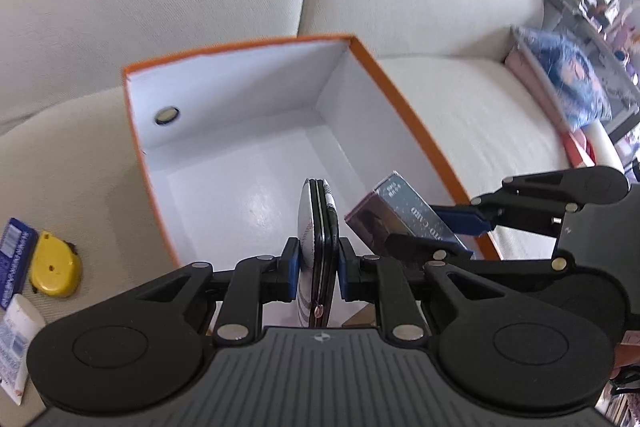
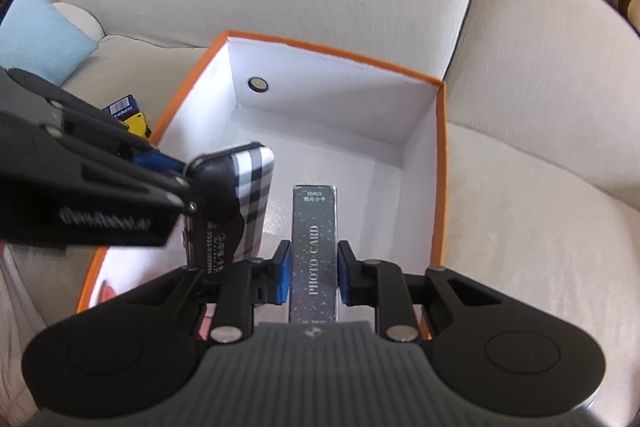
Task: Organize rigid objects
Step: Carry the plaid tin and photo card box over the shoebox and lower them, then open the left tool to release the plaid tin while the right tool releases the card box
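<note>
Right wrist: card box (image 2: 314, 251) lengthwise fwd.

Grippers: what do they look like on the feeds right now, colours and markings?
Both the left gripper and right gripper are matte black plastic linkages with silver rivets, blue finger pads, round side discs and a ribbed grey base bearing a small round logo. No cables visible.

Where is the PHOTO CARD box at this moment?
The PHOTO CARD box is clamped in the right gripper, over the near part of the orange box, with the plaid case in the left gripper beside it.
</note>
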`<state>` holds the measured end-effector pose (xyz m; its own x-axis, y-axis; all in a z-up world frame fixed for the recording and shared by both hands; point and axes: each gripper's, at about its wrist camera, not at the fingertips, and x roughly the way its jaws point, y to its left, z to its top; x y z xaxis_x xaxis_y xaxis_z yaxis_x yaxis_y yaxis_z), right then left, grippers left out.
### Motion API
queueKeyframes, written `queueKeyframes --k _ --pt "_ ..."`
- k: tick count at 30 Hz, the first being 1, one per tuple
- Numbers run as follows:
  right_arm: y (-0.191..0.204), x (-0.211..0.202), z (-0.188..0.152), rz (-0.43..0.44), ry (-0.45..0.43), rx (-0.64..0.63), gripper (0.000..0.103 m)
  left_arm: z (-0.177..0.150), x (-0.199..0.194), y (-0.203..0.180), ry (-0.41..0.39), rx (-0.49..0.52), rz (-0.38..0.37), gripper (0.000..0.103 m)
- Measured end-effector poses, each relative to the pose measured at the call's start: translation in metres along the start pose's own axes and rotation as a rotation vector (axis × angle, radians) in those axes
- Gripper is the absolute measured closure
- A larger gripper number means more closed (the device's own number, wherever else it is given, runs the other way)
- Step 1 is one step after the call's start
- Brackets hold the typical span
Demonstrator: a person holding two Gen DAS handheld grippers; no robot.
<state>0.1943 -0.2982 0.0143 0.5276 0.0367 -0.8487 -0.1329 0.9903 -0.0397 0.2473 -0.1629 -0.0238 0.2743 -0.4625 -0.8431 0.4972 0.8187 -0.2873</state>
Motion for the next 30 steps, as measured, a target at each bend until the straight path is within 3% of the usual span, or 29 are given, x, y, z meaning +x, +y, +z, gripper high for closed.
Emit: queueKeyframes --k 12,17,21,30 --pt "-0.019 0.035 -0.005 0.024 0.036 0.061 0.080 0.007 0.032 0.003 0.102 0.047 -0.044 0.083" --pt "-0.024 0.040 -0.006 0.030 0.038 0.081 0.080 0.011 0.037 0.016 0.184 -0.014 -0.078 0.083" --pt "-0.025 0.046 -0.007 0.042 0.049 0.081 0.080 0.013 0.037 0.017 0.223 0.004 -0.074 0.082" --pt "-0.023 0.054 -0.007 0.050 0.049 0.110 0.080 -0.001 0.030 -0.004 0.186 0.146 0.088 0.069"
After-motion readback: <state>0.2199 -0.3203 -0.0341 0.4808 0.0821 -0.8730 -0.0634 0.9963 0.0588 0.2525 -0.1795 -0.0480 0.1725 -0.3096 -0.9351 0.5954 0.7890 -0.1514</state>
